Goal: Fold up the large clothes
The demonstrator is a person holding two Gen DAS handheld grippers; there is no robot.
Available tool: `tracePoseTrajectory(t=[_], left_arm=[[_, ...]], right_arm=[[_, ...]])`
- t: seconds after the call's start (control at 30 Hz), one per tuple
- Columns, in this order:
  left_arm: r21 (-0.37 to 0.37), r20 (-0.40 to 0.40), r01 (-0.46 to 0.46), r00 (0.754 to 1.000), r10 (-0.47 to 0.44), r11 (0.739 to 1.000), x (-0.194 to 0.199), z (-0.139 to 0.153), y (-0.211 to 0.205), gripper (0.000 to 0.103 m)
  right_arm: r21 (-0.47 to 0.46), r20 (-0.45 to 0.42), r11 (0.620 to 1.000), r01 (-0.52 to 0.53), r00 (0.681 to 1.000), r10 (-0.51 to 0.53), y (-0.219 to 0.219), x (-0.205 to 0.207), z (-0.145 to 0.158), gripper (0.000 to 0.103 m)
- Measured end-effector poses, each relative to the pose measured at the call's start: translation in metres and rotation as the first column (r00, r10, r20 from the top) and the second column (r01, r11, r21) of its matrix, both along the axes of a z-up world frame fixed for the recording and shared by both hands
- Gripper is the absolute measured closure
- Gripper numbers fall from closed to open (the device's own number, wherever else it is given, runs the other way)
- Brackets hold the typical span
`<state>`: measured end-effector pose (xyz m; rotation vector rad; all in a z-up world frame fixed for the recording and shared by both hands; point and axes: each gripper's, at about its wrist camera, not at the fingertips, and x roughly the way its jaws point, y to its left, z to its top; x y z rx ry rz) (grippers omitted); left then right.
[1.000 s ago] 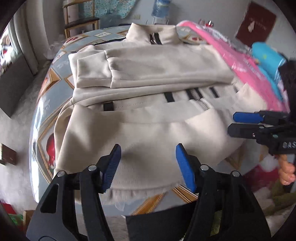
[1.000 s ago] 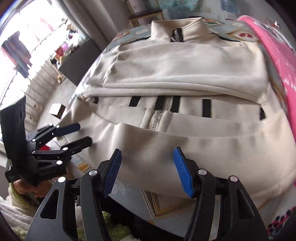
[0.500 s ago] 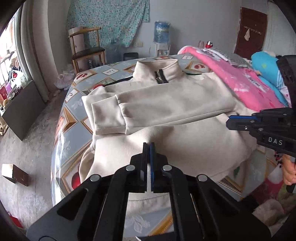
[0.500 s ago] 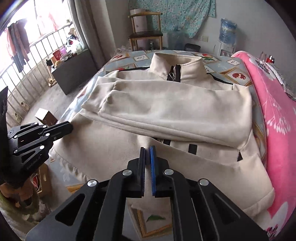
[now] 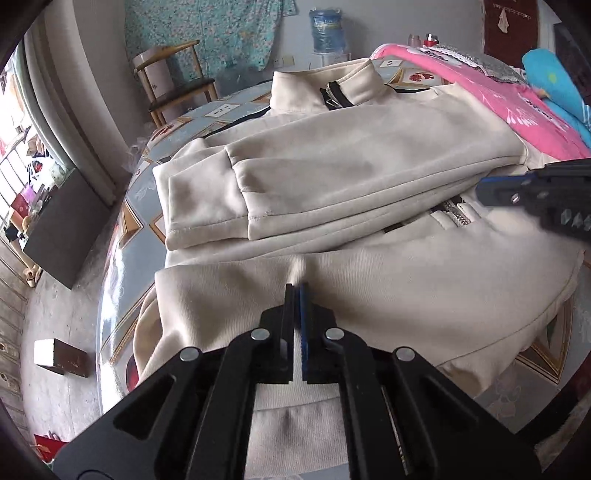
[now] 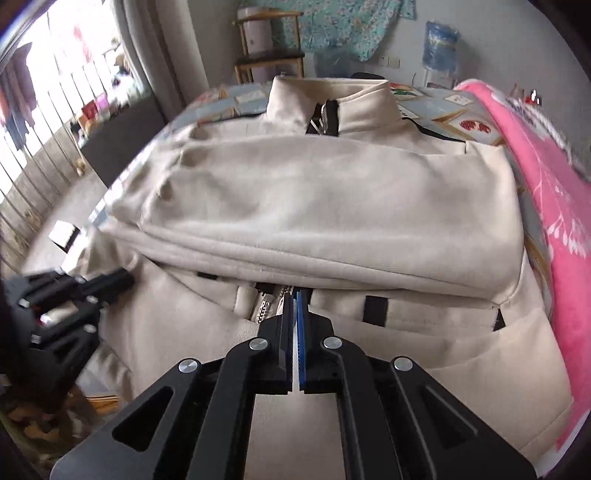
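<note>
Left gripper (image 5: 296,291): fingers closed, pinching the jacket's (image 5: 369,177) near hem; the cloth puckers into a ridge at the tips. Right gripper (image 6: 295,299): fingers closed on the same hem edge further right, close to the zipper (image 6: 264,306); a thin strip of cloth shows between the pads.

Jacket lies on the bed (image 5: 122,229), collar (image 6: 332,99) at the far end, hem nearest the grippers. Long axis runs straight away from both grippers, hem to collar. Sleeves (image 5: 236,199) already folded across the chest, cuff toward the left edge.

Judgement: the hem is raised for a bottom-to-top fold. The carry goes forward, away from the fingers, over the sleeves toward the collar. Both hands sit about level on the hem, neither clearly nearer; they need to travel together or the fold skews.

Pink blanket (image 6: 546,206) lies along the jacket's right side, touching it. Chair (image 5: 173,85) and water bottle (image 5: 327,31) by the far wall. No containers in play.
</note>
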<state>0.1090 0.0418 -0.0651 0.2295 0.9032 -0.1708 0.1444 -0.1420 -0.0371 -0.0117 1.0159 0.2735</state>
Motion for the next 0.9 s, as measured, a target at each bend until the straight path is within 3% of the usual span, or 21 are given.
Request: tracePoseTrajectory(t=[0.1,0.13,0.17,0.2,0.23,0.27,0.37,0.57,0.67,0.73,0.77,0.8,0.9], left_arm=[[-0.021,-0.008,-0.007,1.0,0.007,1.0,0.002,0.0,0.002,0.101],[-0.022,-0.008,-0.008,1.0,0.008,1.0,0.003,0.0,0.002,0.101],[-0.021,-0.007,-0.007,1.0,0.007,1.0,0.003,0.0,0.002,0.101],[-0.02,-0.005,-0.005,1.0,0.005,1.0,0.003,0.0,0.002,0.101],[-0.02,-0.003,-0.004,1.0,0.004,1.0,0.002,0.001,0.002,0.1],[-0.022,-0.002,-0.003,1.0,0.003,1.0,0.002,0.001,0.002,0.1],[-0.029,0.002,-0.004,1.0,0.004,1.0,0.002,0.001,0.003,0.1],[-0.033,0.007,-0.006,1.0,0.007,0.999,0.001,0.0,0.002,0.1],[-0.053,0.011,-0.01,1.0,0.011,0.999,0.002,0.0,0.004,0.1],[-0.058,0.018,-0.009,1.0,0.01,0.998,0.001,0.0,0.004,0.1],[-0.056,0.023,-0.006,1.0,0.007,0.998,0.001,-0.001,0.004,0.1],[-0.054,0.027,-0.003,1.0,0.005,0.999,0.001,-0.001,0.004,0.1],[-0.084,0.035,0.008,0.999,-0.005,0.996,-0.001,0.002,0.007,0.101]], right_arm=[[0.075,-0.036,0.994,0.074,0.997,-0.072,-0.042,-0.001,0.013,0.101],[0.083,-0.049,0.992,0.093,0.995,-0.089,-0.051,-0.002,0.015,0.094],[0.091,-0.066,0.987,0.132,0.99,-0.126,-0.071,-0.005,0.018,0.086],[0.093,-0.074,0.983,0.155,0.986,-0.149,-0.082,-0.006,0.02,0.064],[0.091,-0.08,0.979,0.184,0.981,-0.177,-0.095,-0.01,0.021,0.049],[0.086,-0.087,0.977,0.196,0.978,-0.188,-0.103,-0.014,0.02,0.049],[0.083,-0.134,0.979,0.184,0.976,-0.172,-0.106,-0.019,0.011,0.049],[0.026,-0.153,0.998,0.065,0.986,-0.06,-0.061,-0.024,-0.001,0.049],[-0.052,-0.184,0.998,0.02,0.983,-0.029,-0.044,-0.02,-0.018,0.05],[-0.137,-0.151,0.991,-0.002,0.988,-0.019,-0.037,-0.025,-0.017,0.075],[-0.125,-0.154,0.992,-0.012,0.988,-0.008,-0.036,-0.027,-0.015,0.089],[-0.113,-0.165,0.994,-0.004,0.986,-0.015,-0.035,-0.028,-0.014,0.097],[-0.172,-0.107,0.985,-0.002,0.994,-0.017,-0.029,-0.035,-0.001,0.099]])
